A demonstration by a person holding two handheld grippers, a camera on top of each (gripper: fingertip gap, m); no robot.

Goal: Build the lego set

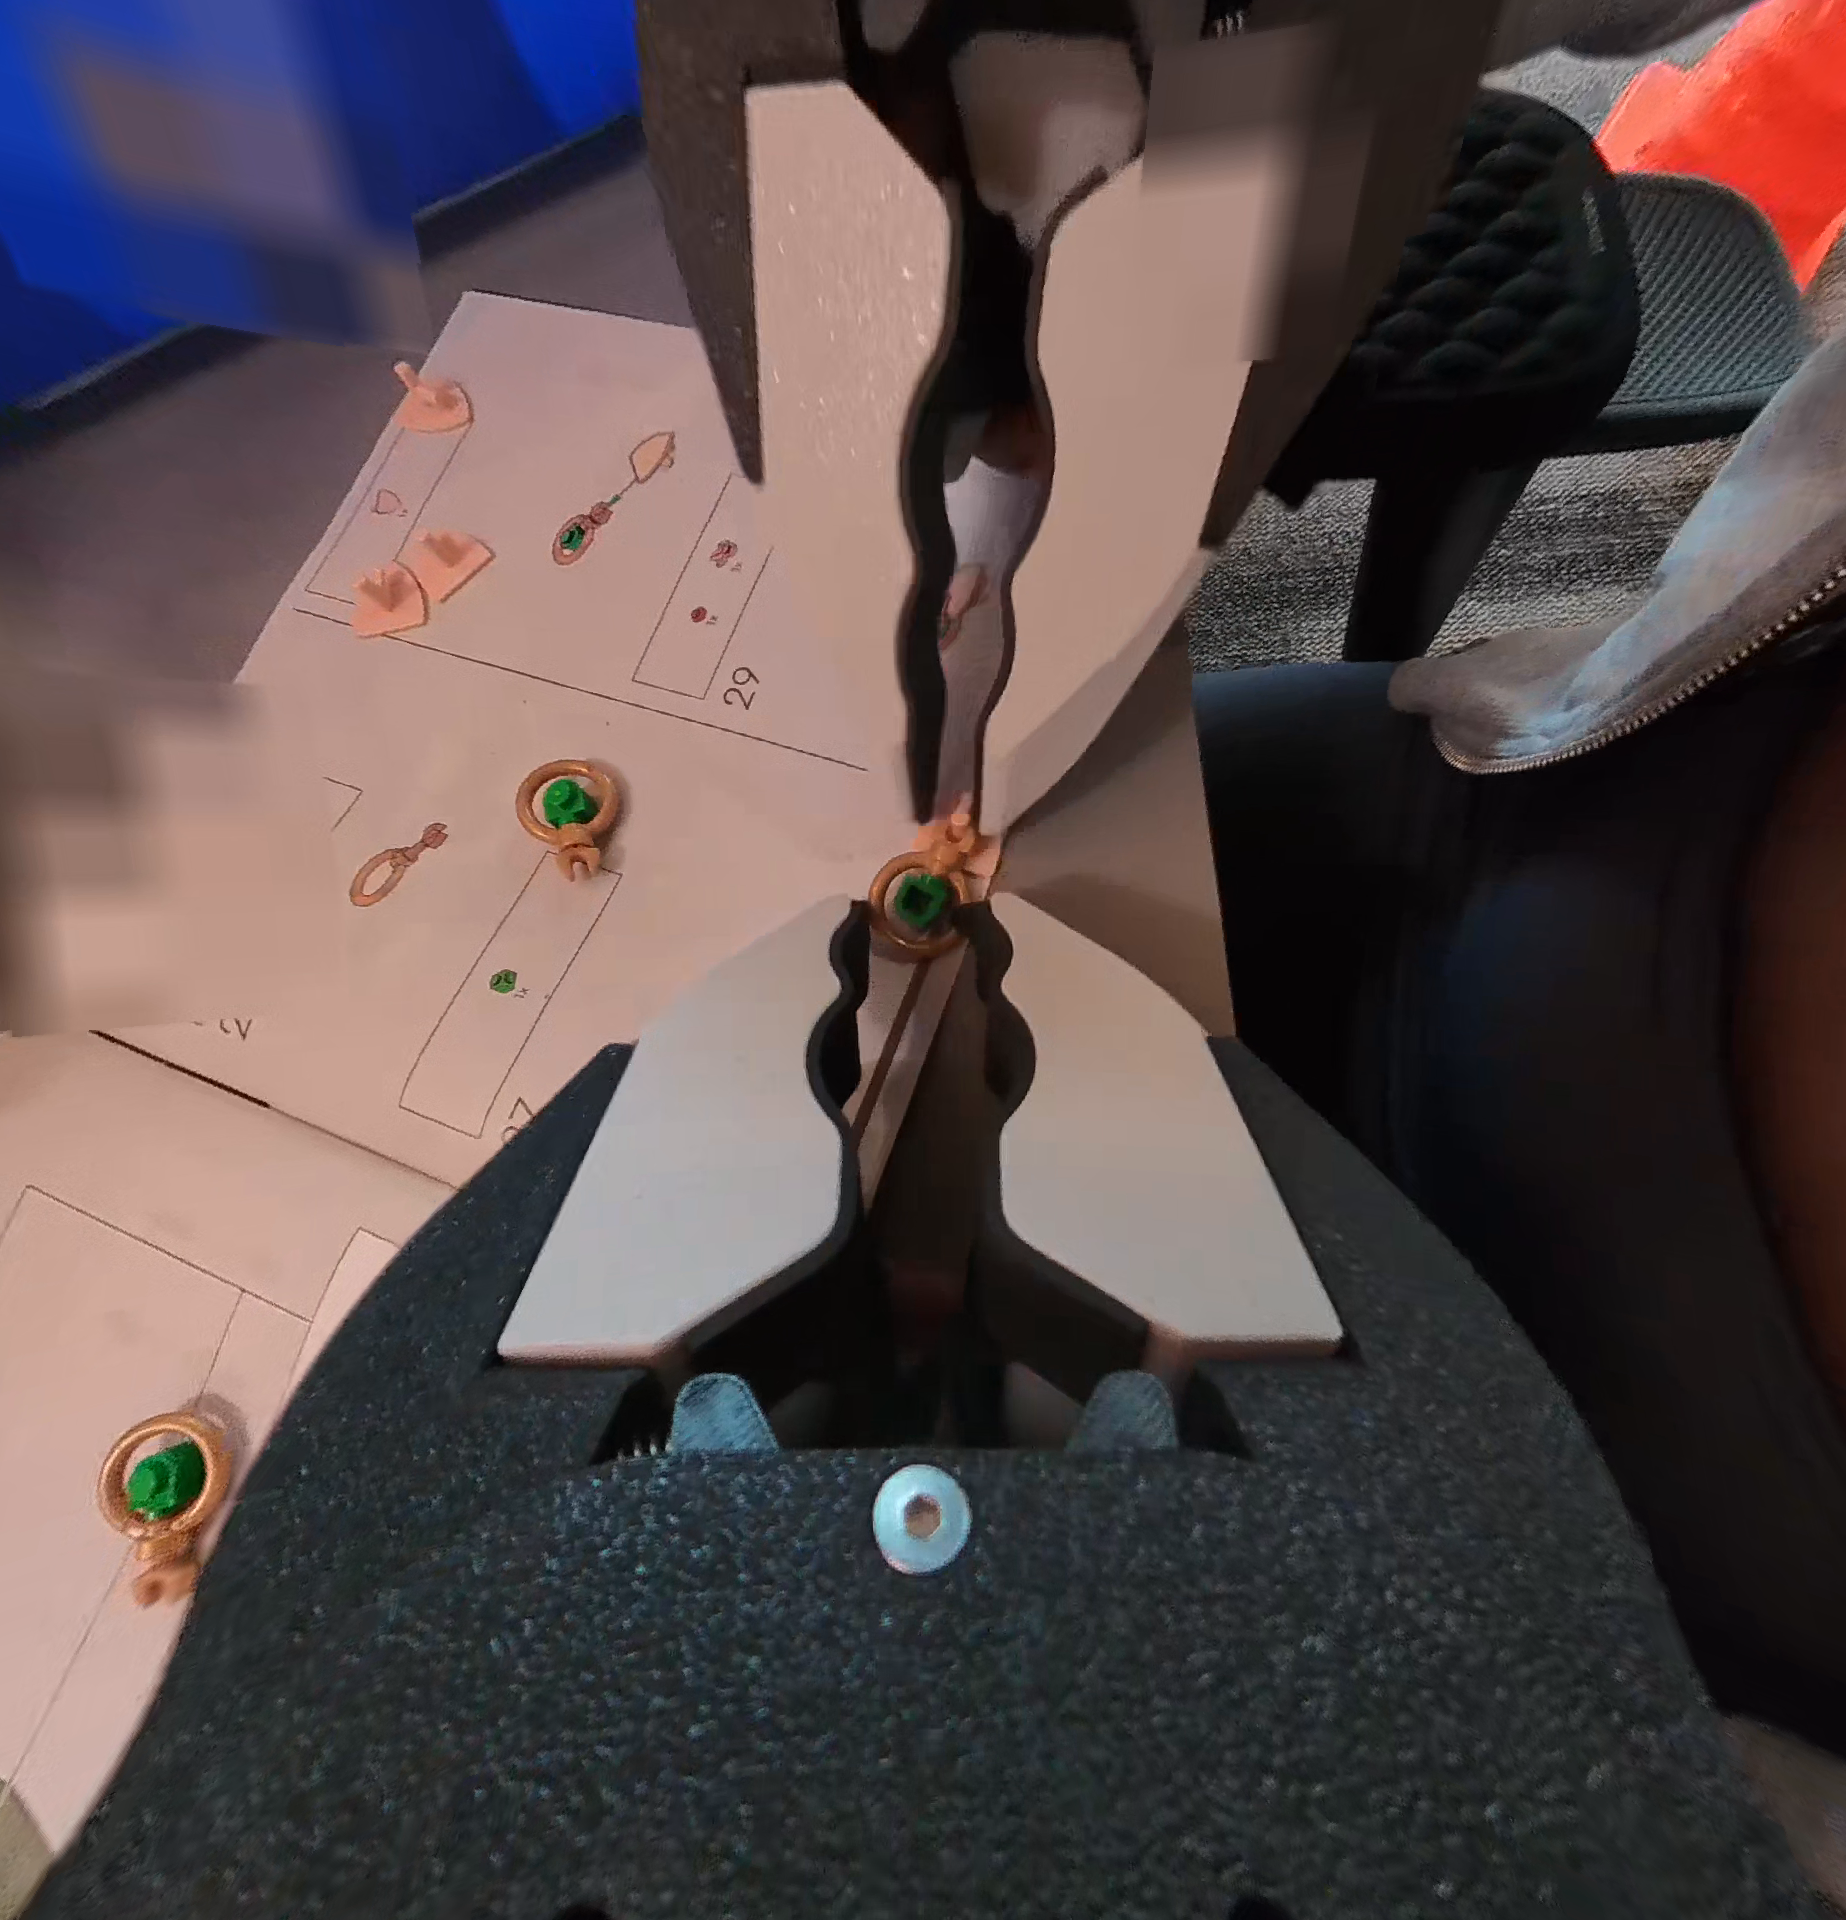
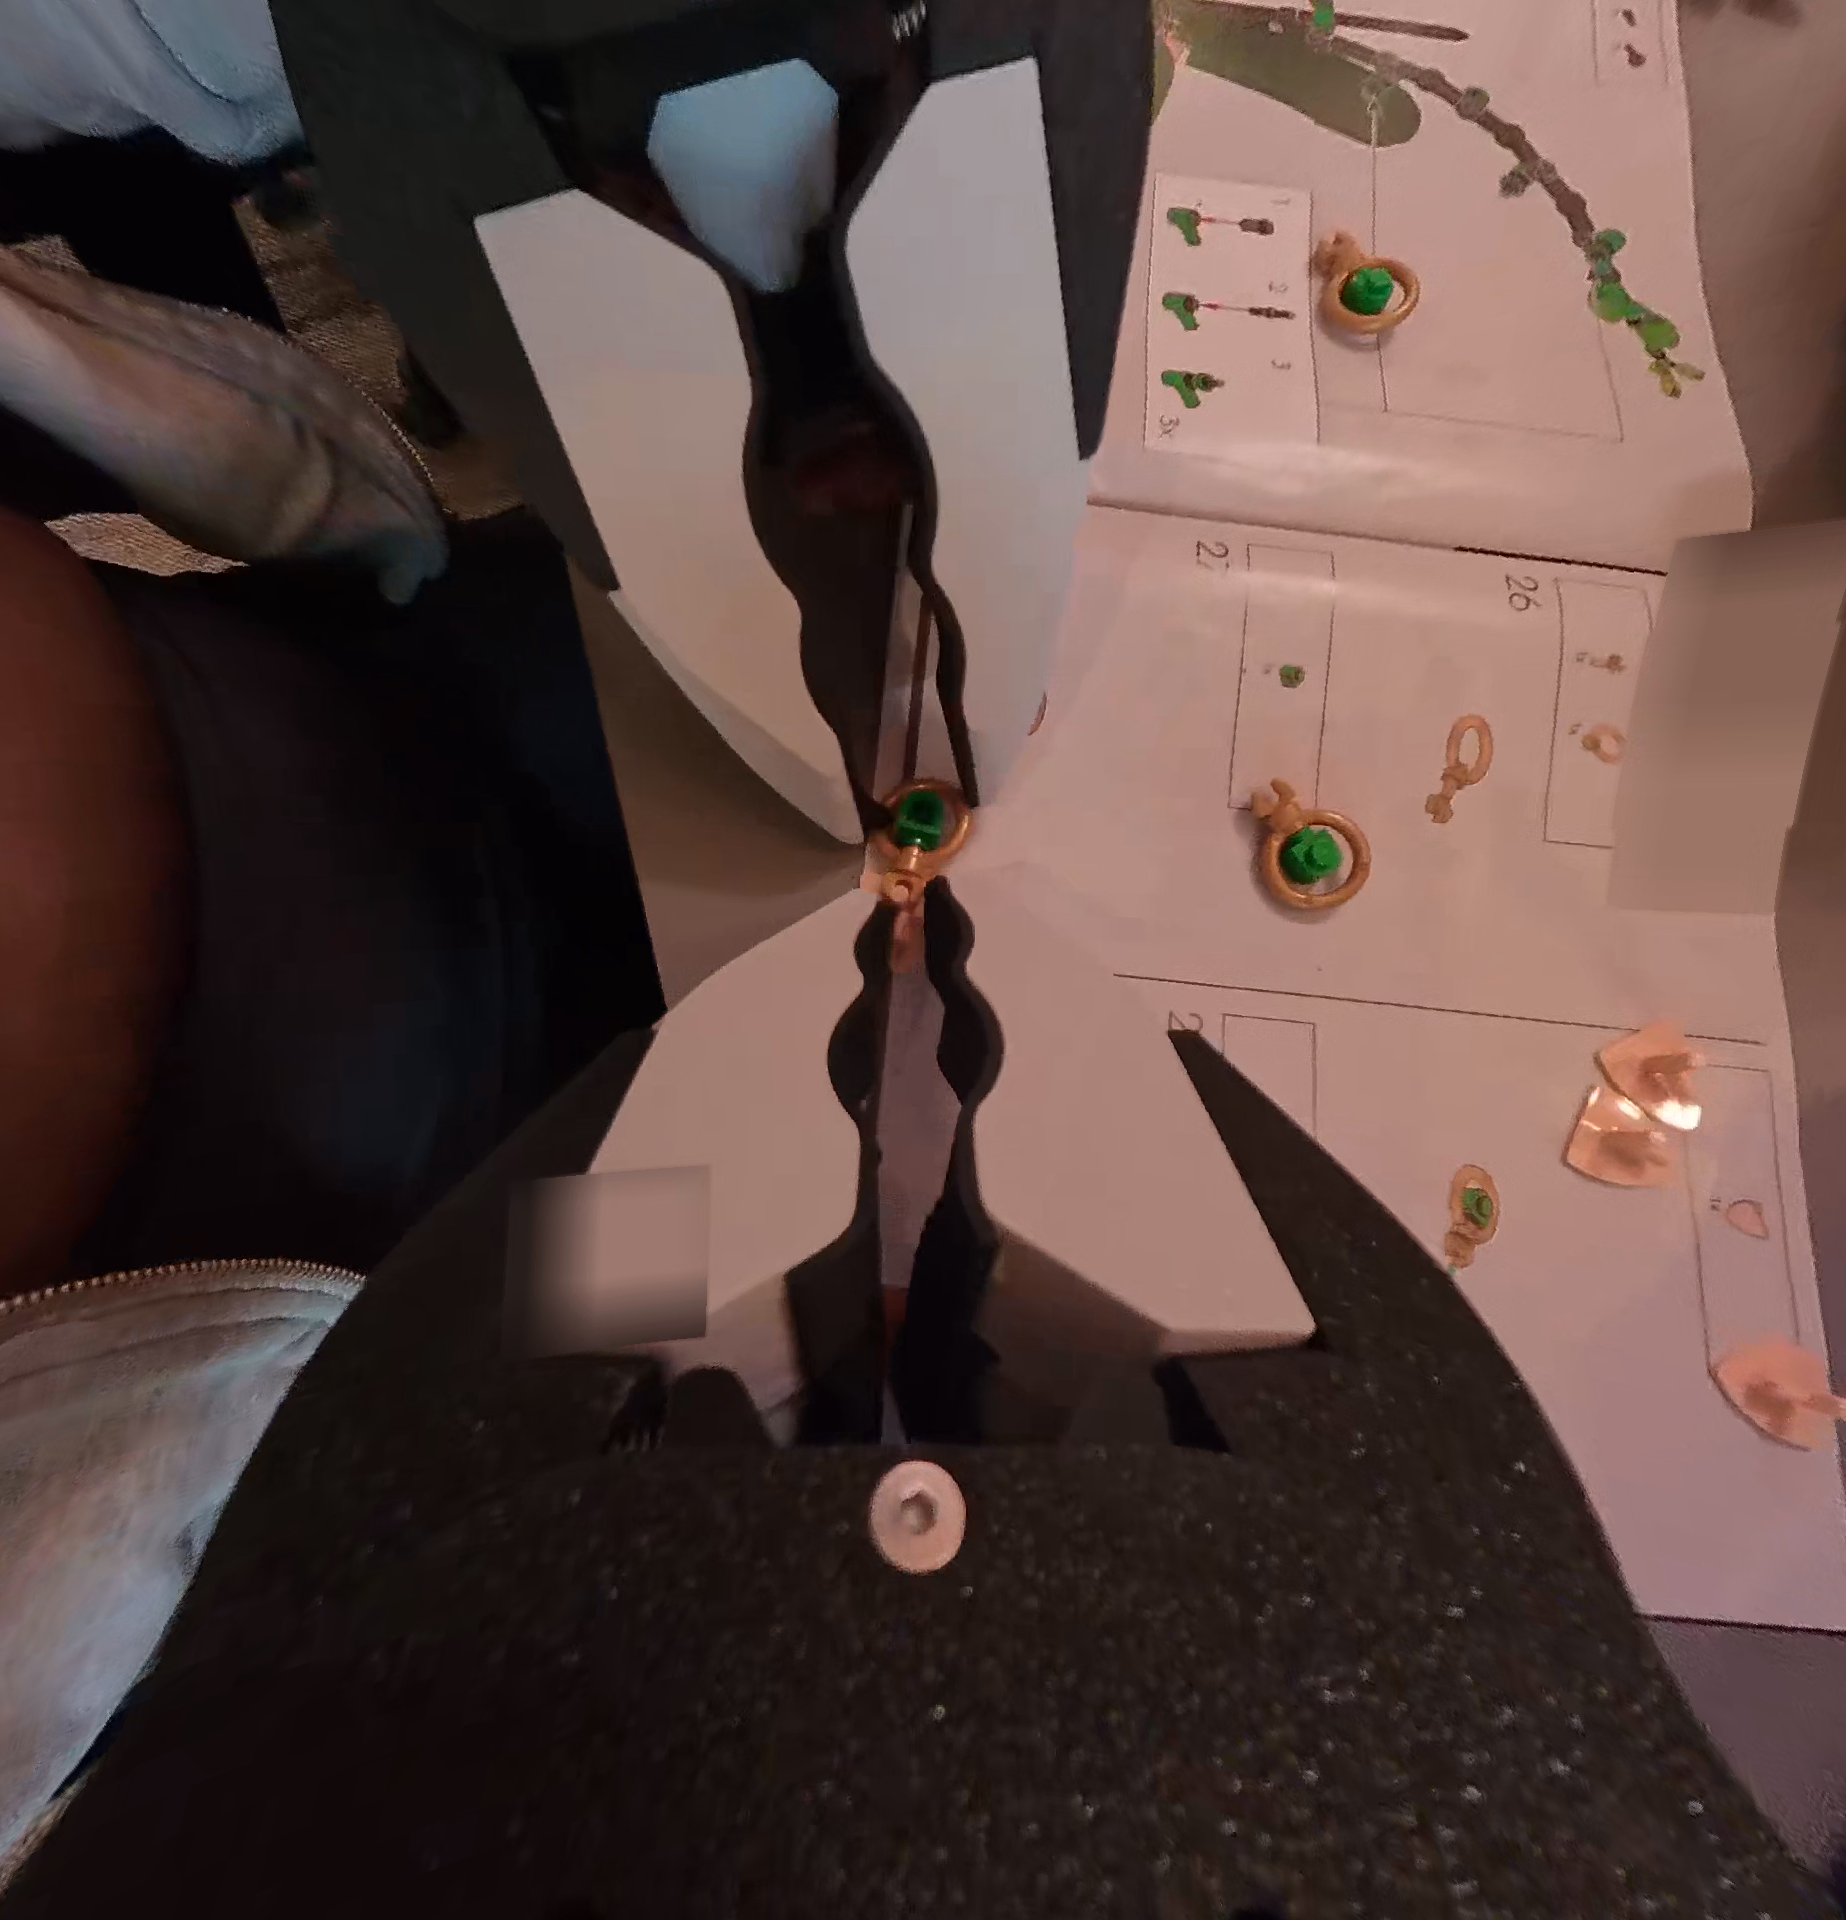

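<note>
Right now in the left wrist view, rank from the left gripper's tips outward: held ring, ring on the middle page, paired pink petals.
1. Held gold ring with green stud, in the left gripper.
2. Middle-page ring, left.
3. Paired pink petals, far left.

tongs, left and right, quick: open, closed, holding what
Left tongs: closed on the gold ring with green stud.
Right tongs: closed on a small pale piece at the ring's stem.
</note>
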